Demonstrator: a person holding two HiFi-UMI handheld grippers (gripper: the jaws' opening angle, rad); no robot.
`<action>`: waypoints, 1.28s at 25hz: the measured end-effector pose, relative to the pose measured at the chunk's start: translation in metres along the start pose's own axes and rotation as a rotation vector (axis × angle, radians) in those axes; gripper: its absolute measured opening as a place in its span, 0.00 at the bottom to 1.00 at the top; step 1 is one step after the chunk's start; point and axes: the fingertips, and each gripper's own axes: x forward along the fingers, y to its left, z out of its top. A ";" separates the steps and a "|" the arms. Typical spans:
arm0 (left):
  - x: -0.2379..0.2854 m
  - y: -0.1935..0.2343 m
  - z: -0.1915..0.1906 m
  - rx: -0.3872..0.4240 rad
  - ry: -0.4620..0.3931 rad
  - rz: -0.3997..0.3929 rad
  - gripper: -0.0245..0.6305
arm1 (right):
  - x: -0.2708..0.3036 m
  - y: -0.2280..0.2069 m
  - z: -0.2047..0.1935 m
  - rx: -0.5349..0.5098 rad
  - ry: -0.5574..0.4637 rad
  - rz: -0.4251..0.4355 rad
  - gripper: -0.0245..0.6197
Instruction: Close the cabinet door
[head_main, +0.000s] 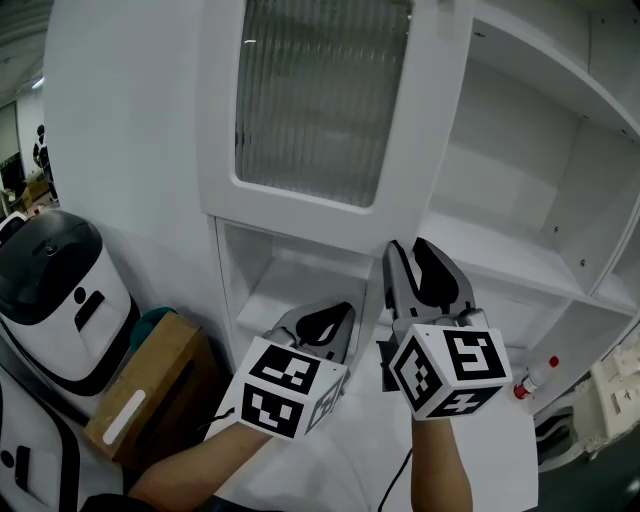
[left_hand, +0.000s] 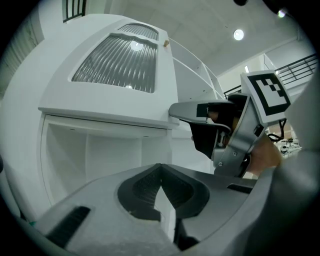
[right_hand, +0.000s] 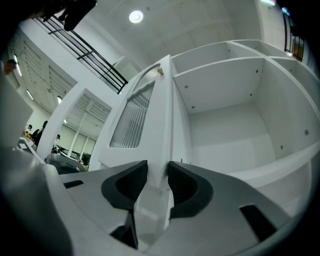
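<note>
White cabinet door with ribbed glass pane (head_main: 310, 100) stands wide open | your right gripper (right_hand: 157, 167) pinches its free edge to swing it shut | your left gripper (left_hand: 160, 170) clenched empty, spare

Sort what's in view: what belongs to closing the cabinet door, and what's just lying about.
Job in hand:
cabinet door, open
right gripper, clamped on the door's edge
cabinet shelves

Lying about:
left gripper, shut, empty
cardboard box
red-capped bottle
white appliance, black lid

No legible text, number, brand or sign on the cabinet door (head_main: 310, 100) or elsewhere.
</note>
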 end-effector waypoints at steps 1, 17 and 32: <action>-0.001 0.000 0.000 0.000 -0.001 0.000 0.06 | 0.001 -0.001 0.000 -0.001 0.002 -0.004 0.24; -0.007 0.001 0.002 -0.015 -0.008 0.012 0.06 | 0.010 -0.007 -0.002 0.012 0.009 -0.008 0.24; -0.016 0.007 -0.003 -0.048 0.006 0.010 0.06 | -0.006 -0.009 -0.005 0.019 0.033 -0.051 0.24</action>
